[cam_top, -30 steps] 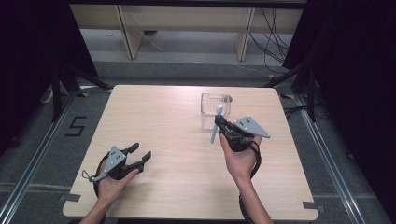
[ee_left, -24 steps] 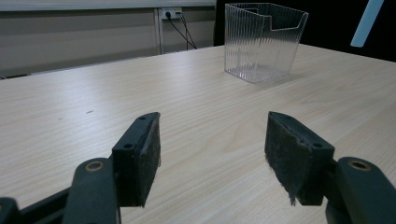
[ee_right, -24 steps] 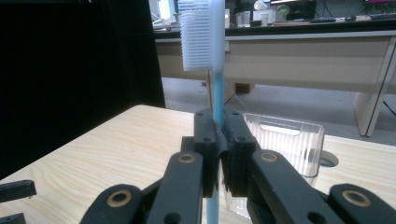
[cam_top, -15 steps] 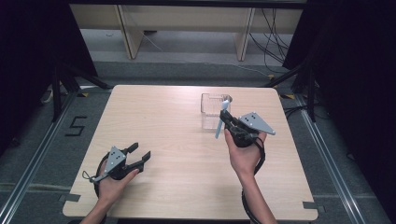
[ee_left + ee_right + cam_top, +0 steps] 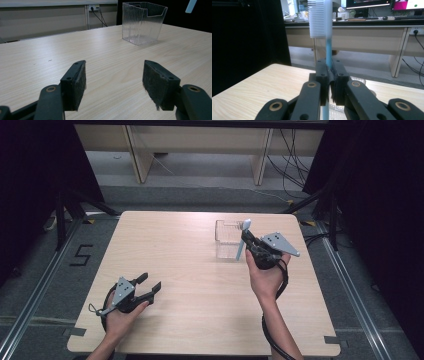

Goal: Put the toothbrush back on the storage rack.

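I see a dim room: black curtains at both sides, grey floor (image 5: pixel 200 195) with cables behind the table, and a pale wooden bench (image 5: pixel 195 140) along the far wall. In my right gripper view, beyond the jaws, a desk (image 5: pixel 372 37) carries monitors (image 5: pixel 368 3) and clutter.

The table (image 5: pixel 190 270) is light wood grain, bare apart from one bin. A "5" (image 5: pixel 81 255) is marked on the floor off its left edge.

The clear ribbed bin (image 5: pixel 227 239) stands upright on the far right part of the table, just beside my right jaws on their left. In my left gripper view it (image 5: pixel 143 22) sits well ahead of the pads and to the right, and looks empty.

My left gripper (image 5: pixel 148 285) rests low near the table's front left corner, held in my left hand (image 5: pixel 120 312). Its jaws are spread wide, with bare wood between the pads (image 5: pixel 78 85).

My right gripper (image 5: pixel 246 239) is raised in my right hand (image 5: pixel 265 277), jaws clamped tight on a toothbrush (image 5: pixel 327 50). The blue handle runs up between the pads and the white bristle head (image 5: pixel 317 18) stands above them, bristles facing left in that view. From above, the toothbrush (image 5: pixel 243 237) tilts at the bin's right edge; I cannot tell whether its lower end is inside.
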{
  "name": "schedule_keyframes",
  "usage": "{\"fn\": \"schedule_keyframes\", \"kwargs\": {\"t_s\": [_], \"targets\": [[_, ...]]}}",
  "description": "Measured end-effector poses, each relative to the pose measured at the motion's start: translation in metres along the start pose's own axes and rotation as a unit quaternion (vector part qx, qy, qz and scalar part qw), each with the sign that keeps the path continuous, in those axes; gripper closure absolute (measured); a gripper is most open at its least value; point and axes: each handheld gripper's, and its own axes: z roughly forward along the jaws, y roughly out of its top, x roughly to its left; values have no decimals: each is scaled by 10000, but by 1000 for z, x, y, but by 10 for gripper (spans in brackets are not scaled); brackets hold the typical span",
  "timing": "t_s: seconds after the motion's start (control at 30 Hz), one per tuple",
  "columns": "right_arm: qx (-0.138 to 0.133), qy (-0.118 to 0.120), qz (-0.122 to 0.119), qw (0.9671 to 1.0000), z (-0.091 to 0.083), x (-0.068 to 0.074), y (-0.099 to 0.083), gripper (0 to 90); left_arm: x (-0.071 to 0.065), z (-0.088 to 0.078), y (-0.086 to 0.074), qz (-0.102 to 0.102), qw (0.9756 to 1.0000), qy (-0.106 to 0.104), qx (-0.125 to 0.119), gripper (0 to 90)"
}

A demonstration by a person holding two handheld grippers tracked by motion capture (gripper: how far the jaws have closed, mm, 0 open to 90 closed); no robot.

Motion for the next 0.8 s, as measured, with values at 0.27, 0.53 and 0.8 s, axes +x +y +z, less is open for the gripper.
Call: {"fn": "schedule_keyframes", "kwargs": {"t_s": [0.27,0.53,0.8], "targets": [[-34,-131,-61,9999,5,-8,7,858,0,0,0,-1,10000,-6,0,351],[-73,-188,-31,9998,11,-14,11,858,0,-2,1,1,10000,22,82,351],[-122,-215,-27,9997,15,-15,19,858,-1,-2,1,-5,10000,18,78,351]]}}
